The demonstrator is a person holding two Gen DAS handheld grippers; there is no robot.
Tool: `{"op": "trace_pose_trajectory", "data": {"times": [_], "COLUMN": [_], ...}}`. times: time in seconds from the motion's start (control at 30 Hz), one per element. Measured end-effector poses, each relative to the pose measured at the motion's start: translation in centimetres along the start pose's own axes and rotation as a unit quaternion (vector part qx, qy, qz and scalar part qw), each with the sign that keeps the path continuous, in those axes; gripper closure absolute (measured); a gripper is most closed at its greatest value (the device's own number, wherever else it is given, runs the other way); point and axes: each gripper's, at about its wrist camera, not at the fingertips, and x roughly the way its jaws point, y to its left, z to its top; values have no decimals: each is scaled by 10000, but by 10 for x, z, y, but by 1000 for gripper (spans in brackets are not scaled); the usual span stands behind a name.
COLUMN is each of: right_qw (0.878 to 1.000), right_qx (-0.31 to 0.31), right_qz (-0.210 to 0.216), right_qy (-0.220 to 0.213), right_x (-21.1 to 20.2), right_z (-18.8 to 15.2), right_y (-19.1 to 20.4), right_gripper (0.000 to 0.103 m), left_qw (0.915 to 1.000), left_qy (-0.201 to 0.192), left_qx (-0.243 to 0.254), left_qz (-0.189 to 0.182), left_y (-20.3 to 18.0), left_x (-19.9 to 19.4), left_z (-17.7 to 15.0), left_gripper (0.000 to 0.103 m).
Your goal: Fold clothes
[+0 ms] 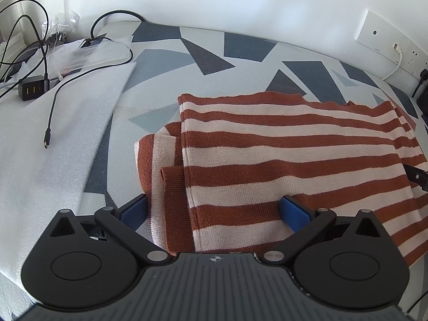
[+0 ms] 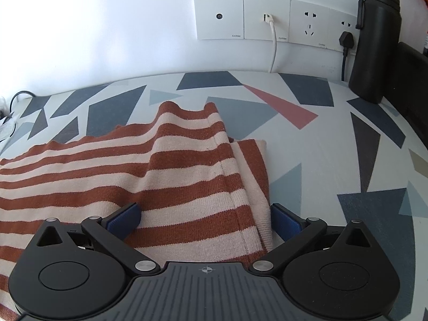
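So the surface here is a table covered with a cloth [image 2: 315, 144] printed in grey, navy and one pink triangle, running right up to the white wall. Lying flat on it is a rust-and-cream striped sweater [image 1: 281, 155], with a sleeve tucked under at each side. Off to the left there's a white foam sheet [image 1: 53, 139] with a black charger [image 1: 30, 91] and a loose cable [image 1: 53, 107] on top. At the far right a black bottle [image 2: 374, 42] stands upright by the wall.
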Motion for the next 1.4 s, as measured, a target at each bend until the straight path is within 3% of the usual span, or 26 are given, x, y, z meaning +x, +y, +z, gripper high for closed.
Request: {"op": "trace_pose_trajectory", "data": {"times": [0.47, 0.87, 1.4], "right_qw": [10000, 9997, 9972], "right_qx": [12, 60, 7], "right_qz": [2, 38, 237], "right_qy": [-19, 222, 715], "right_x": [-1, 2, 2], "right_z": [-1, 7, 15], "right_y": [0, 1, 17], "right_gripper": [1, 1, 1], "left_qw": [10000, 9995, 9991], "left_qy": [62, 271, 380], "left_qx": [-57, -153, 97], "left_qz": [33, 6, -186], "left_y": [-1, -11, -22], "left_x": [0, 4, 5], "left_z": [1, 10, 13], "left_gripper": [0, 0, 0]}}
